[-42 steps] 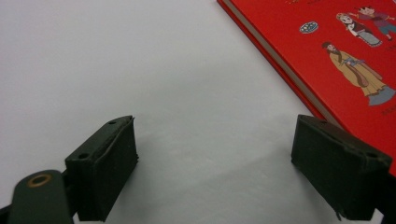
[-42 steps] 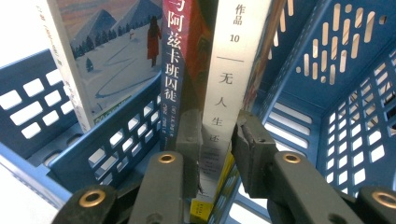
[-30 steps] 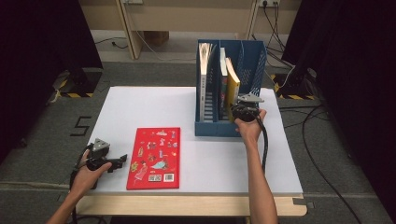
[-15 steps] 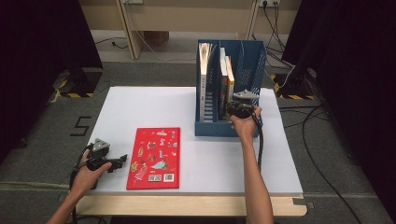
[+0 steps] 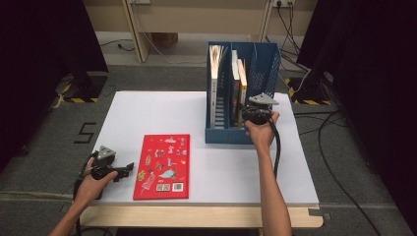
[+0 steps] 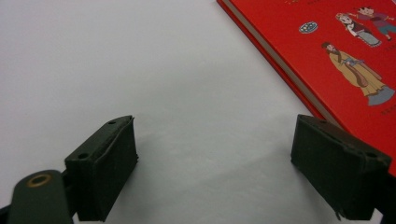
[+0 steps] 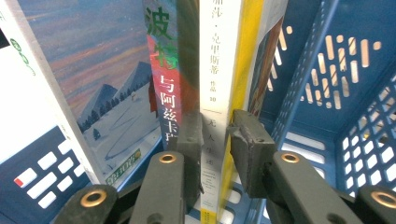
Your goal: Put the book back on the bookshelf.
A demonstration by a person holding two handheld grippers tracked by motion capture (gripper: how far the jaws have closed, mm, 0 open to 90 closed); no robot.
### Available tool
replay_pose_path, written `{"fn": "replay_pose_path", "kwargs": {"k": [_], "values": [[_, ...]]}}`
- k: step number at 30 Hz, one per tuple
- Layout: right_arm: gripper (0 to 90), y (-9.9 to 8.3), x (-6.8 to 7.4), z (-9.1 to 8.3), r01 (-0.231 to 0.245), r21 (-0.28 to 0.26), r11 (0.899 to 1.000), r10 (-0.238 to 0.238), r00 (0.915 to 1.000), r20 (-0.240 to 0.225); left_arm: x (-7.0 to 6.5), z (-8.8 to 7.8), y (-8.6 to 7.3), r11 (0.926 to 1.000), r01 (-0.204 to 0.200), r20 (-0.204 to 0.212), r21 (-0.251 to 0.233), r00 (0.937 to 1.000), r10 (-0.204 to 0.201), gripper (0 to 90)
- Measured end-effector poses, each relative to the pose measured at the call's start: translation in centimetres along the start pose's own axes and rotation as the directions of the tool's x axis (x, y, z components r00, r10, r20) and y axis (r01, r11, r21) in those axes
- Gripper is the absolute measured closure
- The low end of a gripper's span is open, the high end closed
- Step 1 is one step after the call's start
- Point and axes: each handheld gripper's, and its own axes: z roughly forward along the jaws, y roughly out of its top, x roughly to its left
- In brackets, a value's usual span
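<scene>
A blue file rack (image 5: 223,135) stands at the table's far right with several upright books in it. My right gripper (image 5: 250,112) reaches into its right slot. Its jaws have just been closing, and the pads now press on both sides of a thin book with a white and yellow spine (image 7: 217,70), which stands upright (image 5: 242,81). In the right gripper view my right gripper (image 7: 215,135) grips that spine low down. A red picture book (image 5: 162,164) lies flat near the front. Just left of it my left gripper (image 5: 125,169) rests open on the table, with bare table between its jaws (image 6: 215,158) and the red book (image 6: 327,42) beside its right jaw.
Two more books (image 5: 215,73) fill the rack's left and middle slots, and a snowy cover (image 7: 102,79) is next to the held one. The white table (image 5: 147,113) ends close behind the rack. Cables lie on the floor to the right (image 5: 339,132).
The right hand pushed the yellow-spined book from a lean at the rack's front into the slot, where it now stands upright. The left hand and red book stayed put.
</scene>
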Motion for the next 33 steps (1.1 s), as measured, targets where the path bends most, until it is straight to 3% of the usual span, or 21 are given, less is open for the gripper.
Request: {"fn": "replay_pose_path", "kwargs": {"k": [12, 15, 27, 33], "values": [[73.3, 0.2, 0.4, 1.0, -0.003, -0.011, 1.0, 0.003, 0.9999, 0.01, 0.0, 0.0, 0.0, 1.0, 0.0, 0.001, -0.001, 1.0, 0.0, 13.2], [68.7, 0.1, 0.4, 0.8, -0.002, -0.003, 1.0, 0.002, 0.9999, 0.011, 0.0, 0.0, 0.0, 1.0, 0.001, 0.003, 0.0, 1.0, -0.001, 13.3], [55.2, -0.1, 0.5, -1.6, 0.003, -0.006, 1.0, -0.003, 0.9999, 0.012, 0.0, 0.0, 0.0, 1.0, 0.0, 0.005, -0.001, 1.0, 0.0, 13.4], [47.5, -0.3, 0.7, -2.9, -0.029, -0.015, 0.999, 0.029, 0.9996, 0.003, 0.0, 0.0, 0.0, 1.0, 0.0, 0.006, -0.001, 1.0, 0.0, 13.5]]}}
